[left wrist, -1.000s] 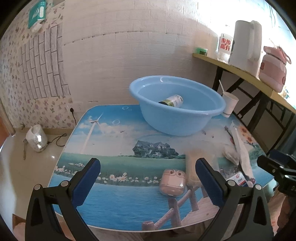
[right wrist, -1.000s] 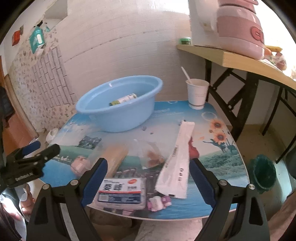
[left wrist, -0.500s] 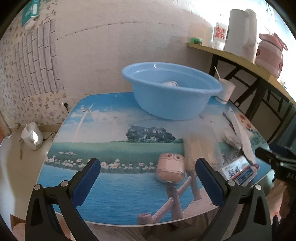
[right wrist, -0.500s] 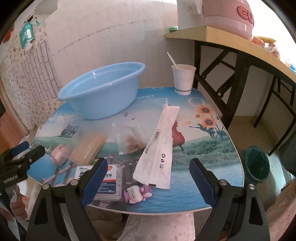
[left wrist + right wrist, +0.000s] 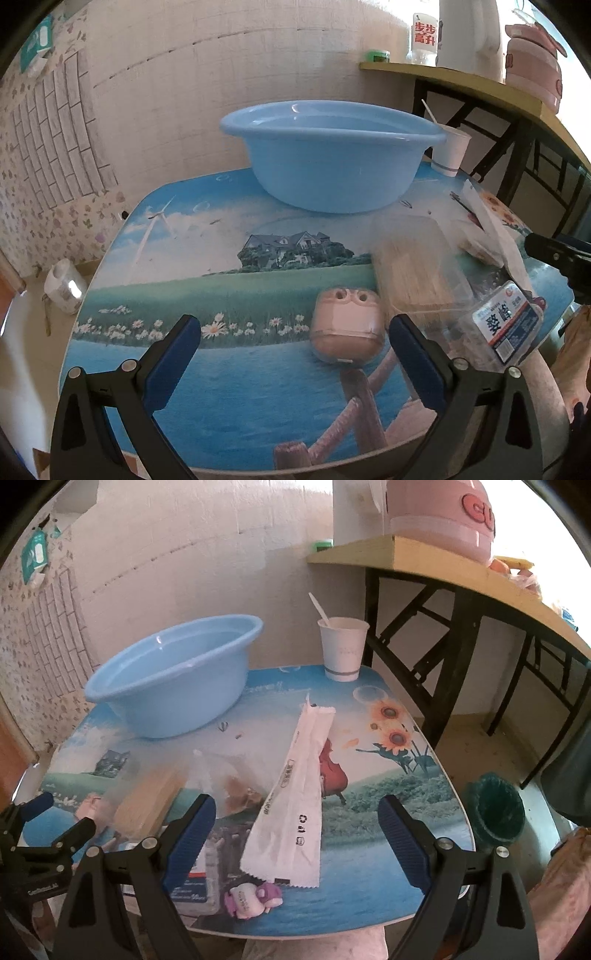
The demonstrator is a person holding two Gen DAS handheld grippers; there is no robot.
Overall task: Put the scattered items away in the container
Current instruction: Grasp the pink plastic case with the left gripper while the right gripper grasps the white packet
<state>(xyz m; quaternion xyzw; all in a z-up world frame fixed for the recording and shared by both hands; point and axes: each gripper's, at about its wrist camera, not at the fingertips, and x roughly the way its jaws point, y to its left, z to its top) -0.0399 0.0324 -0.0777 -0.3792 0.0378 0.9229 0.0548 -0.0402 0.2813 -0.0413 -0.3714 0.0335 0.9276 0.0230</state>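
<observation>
We note both claws spread and empty, left gripper (image 5: 293,334) low beside the pink case (image 5: 346,332), right gripper (image 5: 297,814) over the white packet (image 5: 295,801), basin (image 5: 332,155) behind both.

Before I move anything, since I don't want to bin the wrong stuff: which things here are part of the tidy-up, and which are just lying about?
Part of the job:
blue basin
pink case
box of wooden sticks
labelled clear box
long white packet
clear snack bag
small purple toy

Probably just lying about:
paper cup with spoon
pink jug on the shelf
white kettle
</observation>
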